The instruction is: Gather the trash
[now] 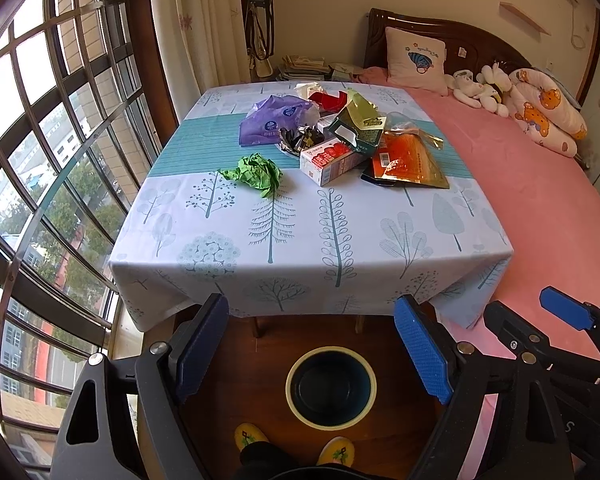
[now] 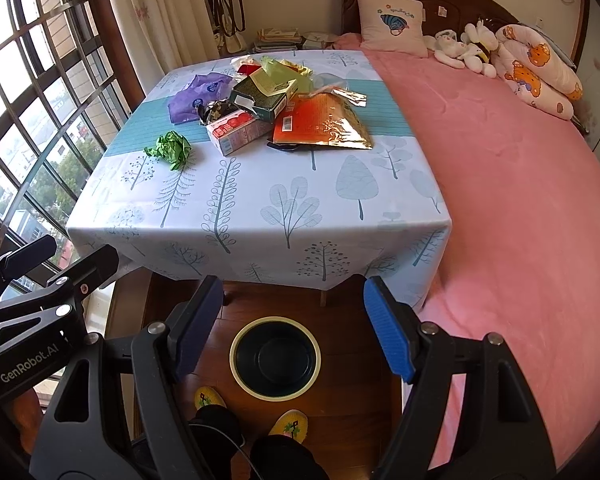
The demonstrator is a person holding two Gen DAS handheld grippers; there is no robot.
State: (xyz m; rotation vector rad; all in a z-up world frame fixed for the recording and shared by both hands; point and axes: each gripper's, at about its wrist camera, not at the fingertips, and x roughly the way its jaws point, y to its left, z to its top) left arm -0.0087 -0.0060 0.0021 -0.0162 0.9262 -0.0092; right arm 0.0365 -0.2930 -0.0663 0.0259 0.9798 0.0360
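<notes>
Both grippers held over the floor at the table's near edge, aimed down and forward. Left gripper (image 1: 314, 344) spread wide, nothing between its pads; right gripper (image 2: 294, 326) likewise spread and empty. Seen between each pair of pads, at 6 o'clock from the table (image 1: 308, 240) — a round bin (image 1: 331, 387), dark inside, pale rim, standing upright on the wood floor. Two yellow slippers just below it.

On the tablecloth, toward the far half, the trash in a loose heap: green crumpled paper (image 1: 256, 174) alone at 9 o'clock from the heap, purple bag (image 1: 274, 120) at 11 o'clock, red-and-white carton (image 1: 332, 158) in the middle, green box (image 1: 360, 124) leaning on the carton, orange foil pouch (image 1: 408, 162) at 3 o'clock.

Pink bed (image 1: 532, 184) touching the table's right side — window at left.
</notes>
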